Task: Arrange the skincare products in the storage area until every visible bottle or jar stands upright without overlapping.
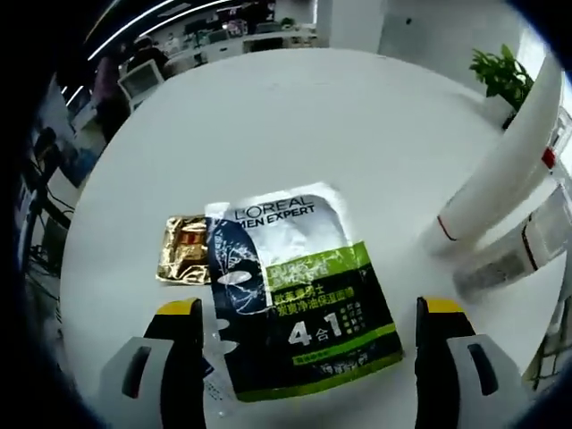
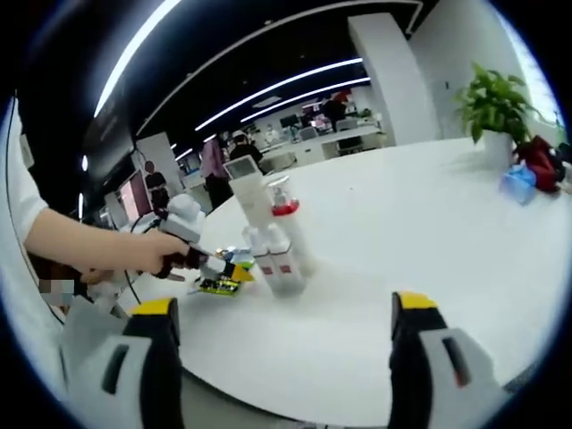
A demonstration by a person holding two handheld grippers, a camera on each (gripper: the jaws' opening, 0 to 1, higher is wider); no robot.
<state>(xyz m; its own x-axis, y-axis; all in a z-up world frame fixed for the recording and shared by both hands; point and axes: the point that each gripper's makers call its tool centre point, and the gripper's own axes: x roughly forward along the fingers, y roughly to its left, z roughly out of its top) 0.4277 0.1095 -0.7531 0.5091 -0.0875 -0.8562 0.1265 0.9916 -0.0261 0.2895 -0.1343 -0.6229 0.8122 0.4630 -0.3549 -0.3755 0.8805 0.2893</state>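
Note:
A black, white and green face-mask sachet (image 1: pixel 299 299) lies flat on the round white table (image 1: pixel 295 125), overlapping a gold sachet (image 1: pixel 183 250) at its left. My left gripper (image 1: pixel 308 315) hovers open just over the mask sachet, its yellow-tipped jaws on either side of it. Two white tubes (image 1: pixel 505 179) lean at the right edge of this view. In the right gripper view a cluster of white bottles (image 2: pixel 273 237) stands upright mid-table, one with a clear, red-banded top (image 2: pixel 284 198). The left gripper (image 2: pixel 234 268), held by a hand (image 2: pixel 147 250), is beside them. My right gripper (image 2: pixel 284 308) is open and holds nothing.
A potted plant (image 2: pixel 492 103) stands at the table's far right edge, with a blue pouch (image 2: pixel 518 183) and a red item (image 2: pixel 541 159) near it. Office desks and people are beyond the table. Bare tabletop (image 2: pixel 420 223) lies right of the bottles.

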